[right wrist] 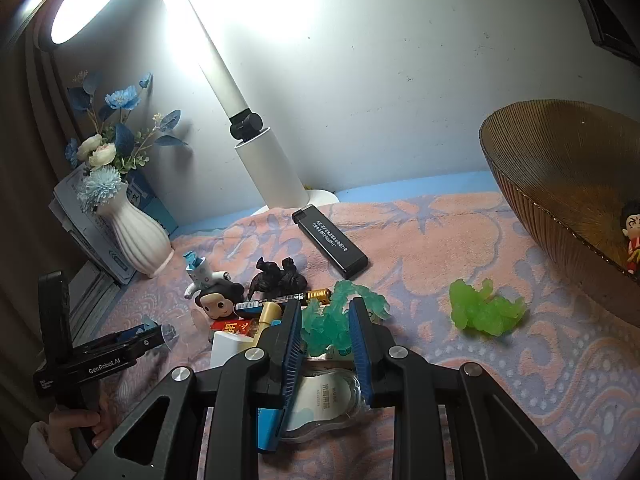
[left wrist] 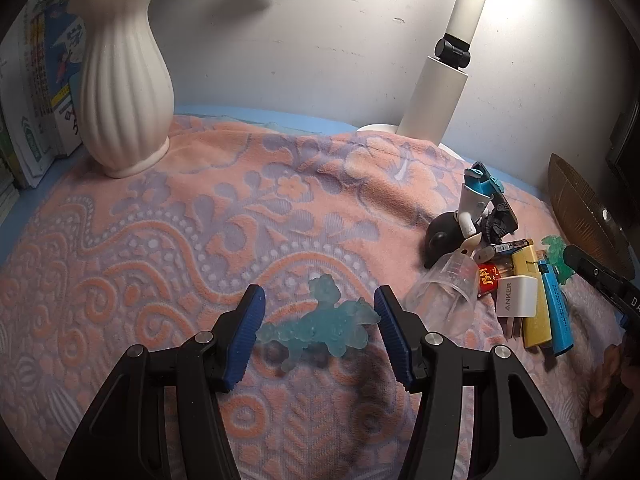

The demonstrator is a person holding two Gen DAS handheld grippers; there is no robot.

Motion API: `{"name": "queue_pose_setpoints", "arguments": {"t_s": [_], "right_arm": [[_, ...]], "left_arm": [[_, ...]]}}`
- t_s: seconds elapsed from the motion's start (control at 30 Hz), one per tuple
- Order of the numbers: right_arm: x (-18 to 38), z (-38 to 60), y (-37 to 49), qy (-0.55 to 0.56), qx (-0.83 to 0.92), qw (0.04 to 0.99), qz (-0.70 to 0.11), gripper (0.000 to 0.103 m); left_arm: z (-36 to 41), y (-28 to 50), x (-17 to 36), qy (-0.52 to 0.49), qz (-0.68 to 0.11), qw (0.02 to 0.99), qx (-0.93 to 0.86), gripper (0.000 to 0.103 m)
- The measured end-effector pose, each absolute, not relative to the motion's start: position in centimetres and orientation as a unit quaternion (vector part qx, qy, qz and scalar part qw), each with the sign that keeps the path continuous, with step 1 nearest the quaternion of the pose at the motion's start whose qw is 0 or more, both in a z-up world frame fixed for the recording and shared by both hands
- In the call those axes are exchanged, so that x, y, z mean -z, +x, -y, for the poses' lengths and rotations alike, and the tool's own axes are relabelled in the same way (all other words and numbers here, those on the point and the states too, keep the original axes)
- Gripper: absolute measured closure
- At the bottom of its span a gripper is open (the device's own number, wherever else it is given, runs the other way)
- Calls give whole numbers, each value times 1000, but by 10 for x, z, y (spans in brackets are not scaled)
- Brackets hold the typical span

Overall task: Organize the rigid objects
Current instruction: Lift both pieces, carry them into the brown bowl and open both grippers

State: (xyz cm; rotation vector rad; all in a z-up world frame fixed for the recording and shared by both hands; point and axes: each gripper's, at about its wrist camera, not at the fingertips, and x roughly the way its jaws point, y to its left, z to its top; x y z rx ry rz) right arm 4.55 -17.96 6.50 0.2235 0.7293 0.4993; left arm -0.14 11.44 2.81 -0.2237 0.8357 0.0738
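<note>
My left gripper [left wrist: 320,294] is shut on a pale blue translucent animal figure [left wrist: 320,324], which spans the gap between the blue pads just above the patterned cloth [left wrist: 200,240]. In the right wrist view my right gripper [right wrist: 325,306] has its pads pressed on a teal-green translucent figure [right wrist: 332,320] at the edge of a pile of small items. The pile holds a white charger [left wrist: 516,296], a yellow lighter [left wrist: 534,300], a blue lighter [left wrist: 558,312], a battery [right wrist: 288,300] and a monkey-head figure [right wrist: 218,300].
A brown ribbed bowl [right wrist: 560,184] with a small red figure [right wrist: 632,240] inside stands at the right. A bright green figure [right wrist: 484,312] and a black lighter [right wrist: 330,244] lie on the cloth. A white vase [left wrist: 124,80], books [left wrist: 36,80] and a lamp [left wrist: 440,88] line the back.
</note>
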Motion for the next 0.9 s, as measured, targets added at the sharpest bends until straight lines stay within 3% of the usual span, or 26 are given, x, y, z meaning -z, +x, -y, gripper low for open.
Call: {"name": "queue_pose_setpoints", "arguments": {"t_s": [0.23, 0.3, 0.33, 0.37, 0.9], "right_arm": [[-61, 187, 50, 119, -222, 897, -364, 48], [-57, 185, 55, 117, -222, 890, -380, 52], [-55, 184, 56, 117, -226, 887, -385, 64], [-54, 184, 57, 119, -230, 885, -388, 69], [-77, 209, 39, 190, -257, 894, -313, 71]], "left_arm": [[-114, 3, -26, -106, -406, 907, -37, 49], [-113, 3, -26, -104, -407, 907, -37, 49], [-113, 3, -25, -103, -407, 907, -38, 49], [-113, 3, -25, -101, -408, 907, -39, 49], [-114, -2, -31, -105, -390, 914, -43, 49]]}}
